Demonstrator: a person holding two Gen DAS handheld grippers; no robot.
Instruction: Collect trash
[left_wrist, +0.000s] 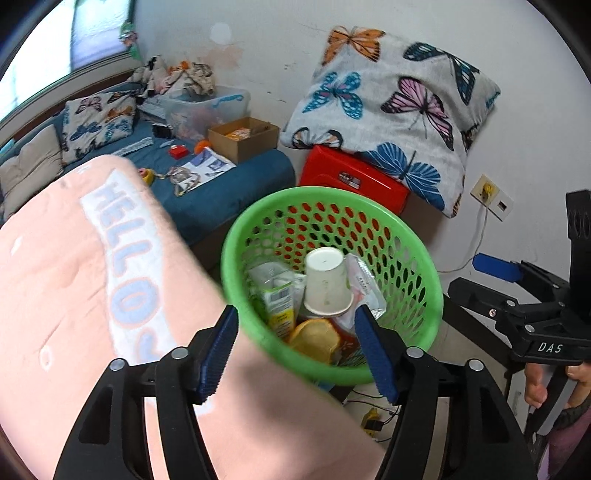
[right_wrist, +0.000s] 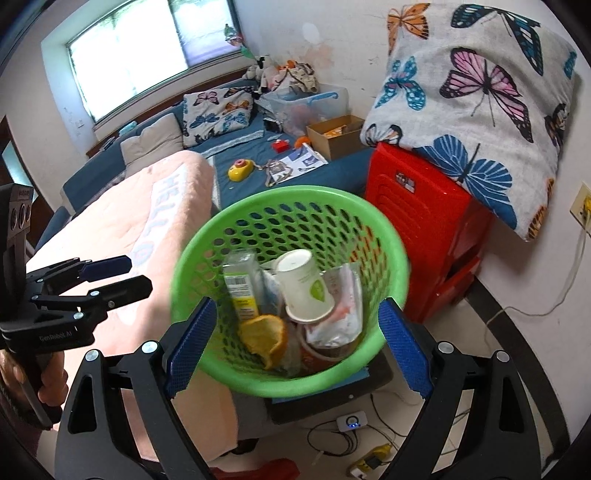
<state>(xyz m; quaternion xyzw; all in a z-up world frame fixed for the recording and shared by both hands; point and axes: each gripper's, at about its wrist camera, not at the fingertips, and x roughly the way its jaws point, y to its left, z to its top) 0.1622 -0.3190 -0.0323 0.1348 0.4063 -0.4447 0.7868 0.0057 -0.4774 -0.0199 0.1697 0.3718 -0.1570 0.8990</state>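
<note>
A green perforated basket stands beside the pink bed and holds trash: an upturned white paper cup, a yellow-green carton, orange peel and clear wrappers. My left gripper is open and empty just above the basket's near rim. My right gripper is open and empty, its fingers either side of the basket's near rim. Each gripper shows in the other's view, the left and the right.
A pink "HELLO" blanket lies left of the basket. A red plastic stool with a butterfly pillow stands behind it. A blue mattress carries a cardboard box, papers and toys. Cables and a power strip lie on the floor.
</note>
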